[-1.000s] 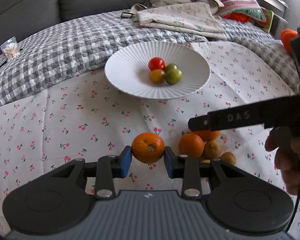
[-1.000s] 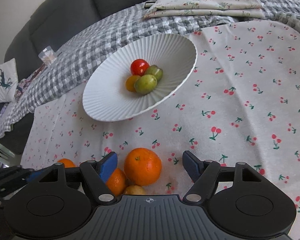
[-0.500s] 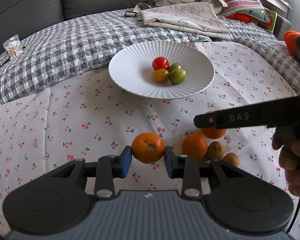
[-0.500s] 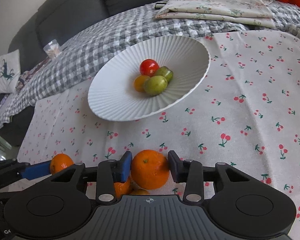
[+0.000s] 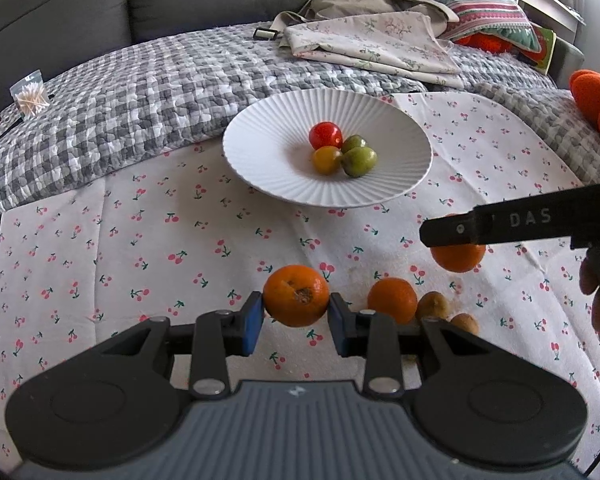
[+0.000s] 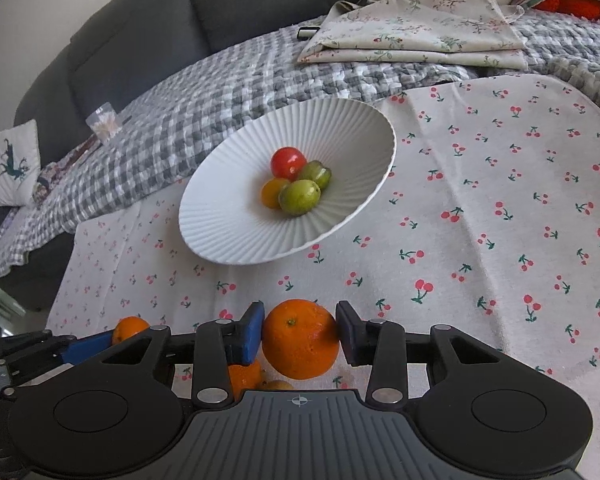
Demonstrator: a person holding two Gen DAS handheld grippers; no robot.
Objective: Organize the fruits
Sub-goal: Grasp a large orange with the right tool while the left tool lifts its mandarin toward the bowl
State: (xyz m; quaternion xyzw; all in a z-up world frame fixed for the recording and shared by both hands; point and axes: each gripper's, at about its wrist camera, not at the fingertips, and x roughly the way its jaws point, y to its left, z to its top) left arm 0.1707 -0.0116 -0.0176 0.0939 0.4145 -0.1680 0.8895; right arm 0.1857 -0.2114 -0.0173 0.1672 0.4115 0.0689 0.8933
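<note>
My left gripper (image 5: 296,316) is shut on an orange (image 5: 296,295) and holds it above the cherry-print cloth. My right gripper (image 6: 300,330) is shut on another orange (image 6: 300,338), lifted off the cloth; it shows at the right in the left wrist view (image 5: 458,258). A white ribbed plate (image 5: 396,120) (image 6: 228,208) stands further back with a red tomato (image 5: 325,134), a yellow one (image 5: 326,160) and two green fruits (image 5: 359,161). One more orange (image 5: 392,300) and two small brown fruits (image 5: 432,306) lie on the cloth.
A grey checked quilt (image 5: 120,92) lies behind the plate, with folded floral cloths (image 5: 372,44) and a striped pillow (image 5: 480,4) on it. A dark sofa (image 5: 100,4) stands behind. A bag of toothpicks (image 5: 30,96) lies at far left.
My right gripper closed on the orange and lifted it off the cloth. My left gripper stays shut on its orange and has risen a little.
</note>
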